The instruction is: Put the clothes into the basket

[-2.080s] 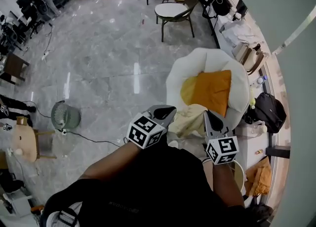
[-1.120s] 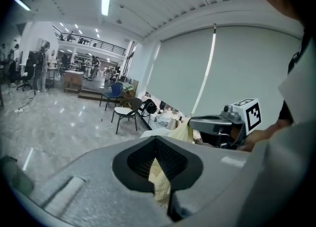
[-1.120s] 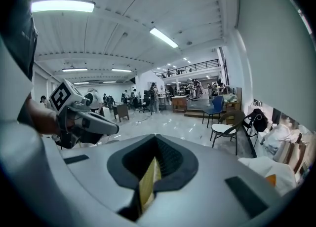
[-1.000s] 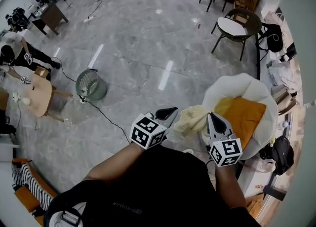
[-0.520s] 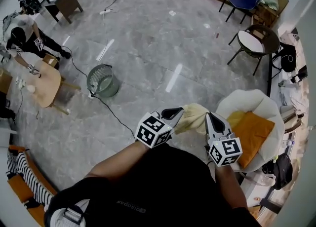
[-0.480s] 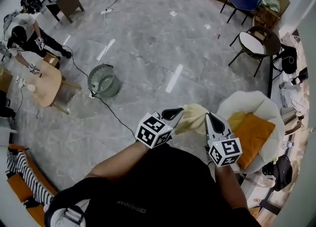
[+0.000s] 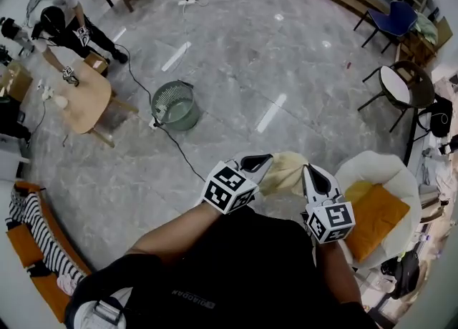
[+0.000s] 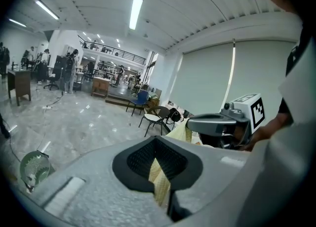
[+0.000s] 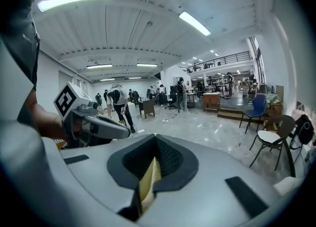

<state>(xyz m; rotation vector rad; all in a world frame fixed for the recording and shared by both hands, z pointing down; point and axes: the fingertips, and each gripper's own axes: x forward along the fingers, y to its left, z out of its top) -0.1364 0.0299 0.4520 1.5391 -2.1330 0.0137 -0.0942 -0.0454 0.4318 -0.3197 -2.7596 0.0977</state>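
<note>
L tongs [image 7: 263,159] & R tongs [image 7: 309,171] pinch yellow cloth [image 7: 286,172], stretched sideways btwn them.

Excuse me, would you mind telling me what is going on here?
A person holds a pale yellow cloth up between two handheld grippers. The left gripper and the right gripper are each shut on it. The green basket stands apart on the floor ahead, so the cloth is not yet in it.
</note>
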